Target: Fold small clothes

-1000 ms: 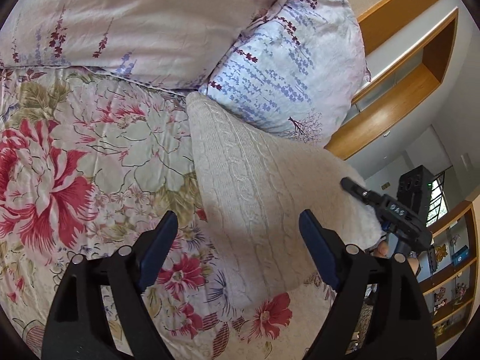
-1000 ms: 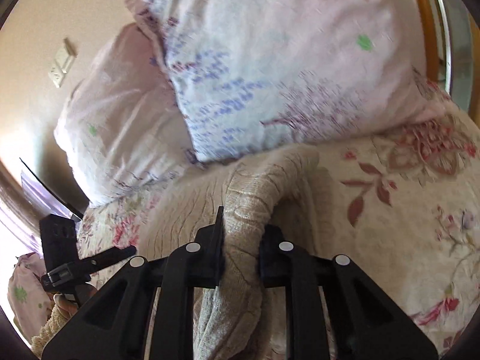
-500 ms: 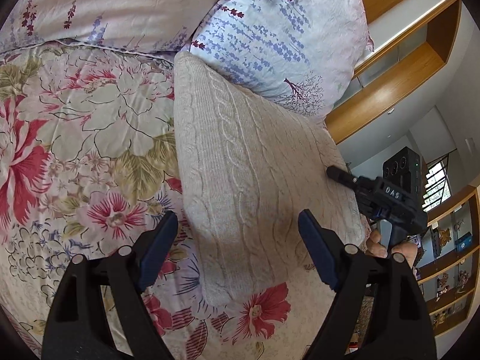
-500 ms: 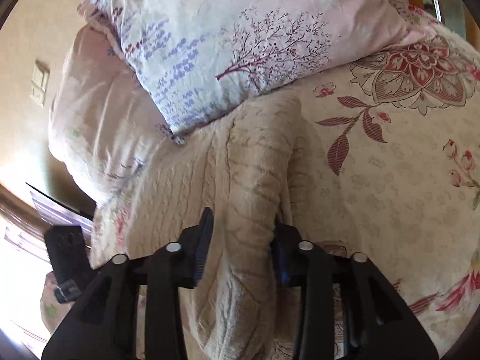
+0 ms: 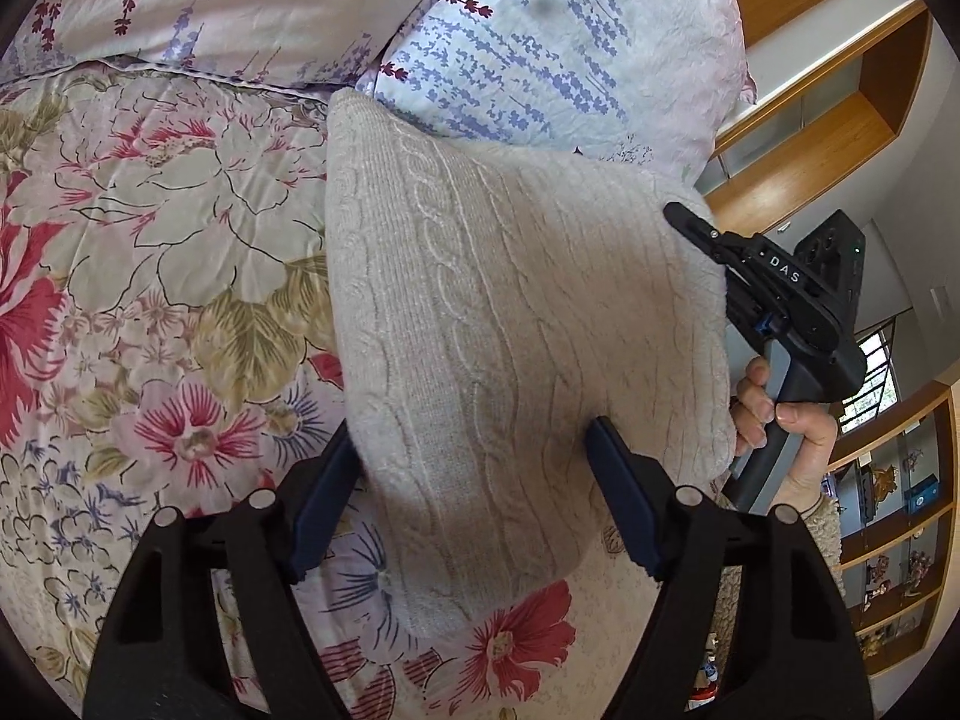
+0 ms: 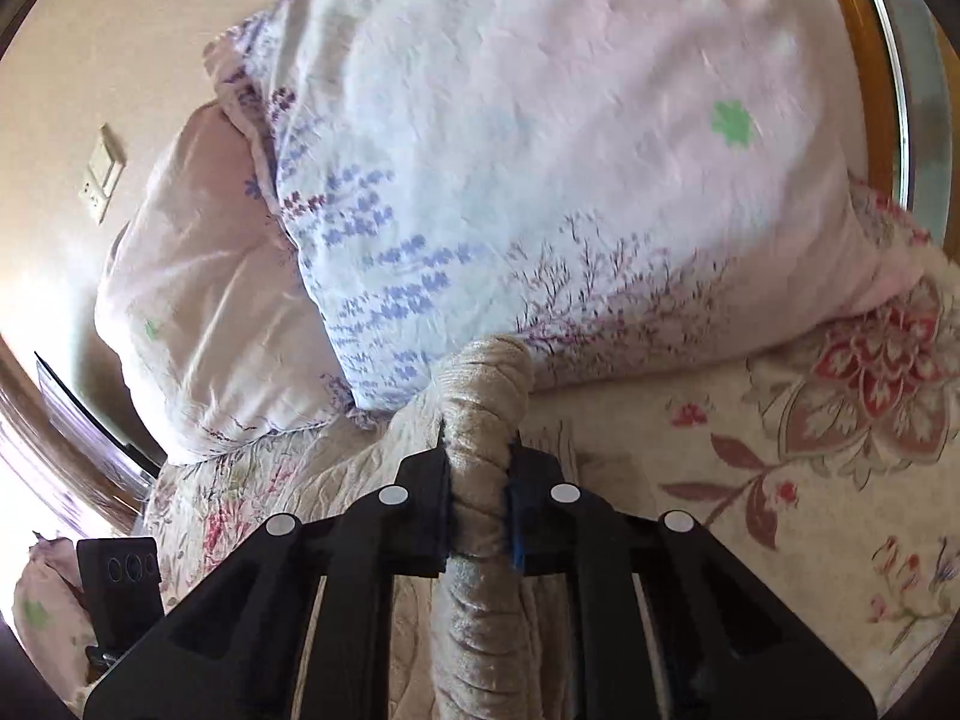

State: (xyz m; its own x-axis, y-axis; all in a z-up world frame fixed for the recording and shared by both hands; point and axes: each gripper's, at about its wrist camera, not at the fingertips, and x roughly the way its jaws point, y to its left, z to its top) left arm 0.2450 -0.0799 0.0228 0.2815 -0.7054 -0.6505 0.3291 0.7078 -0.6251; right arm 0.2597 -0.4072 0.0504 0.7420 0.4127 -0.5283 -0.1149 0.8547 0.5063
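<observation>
The cream cable-knit sweater (image 5: 510, 324) lay folded on the floral bedspread (image 5: 150, 276), its far corner touching the lavender-print pillow (image 5: 558, 42). The left gripper (image 5: 474, 492) sat wide open, jaws apart on either side of the knit's near end; its left blue pad (image 5: 321, 501) was partly hidden under the fabric's edge. Over on the far side, the right gripper (image 5: 690, 222) showed only as a dark tip with its handle in the person's hand (image 5: 786, 426), its pinch hidden behind the sweater. From the right wrist view, that right gripper (image 6: 480, 492) was clamped tight on a bunched roll of the sweater (image 6: 486, 414), the pillow (image 6: 540, 168) above it motion-blurred. The left gripper's body (image 6: 120, 588) was cut off at the frame's lower left.
</observation>
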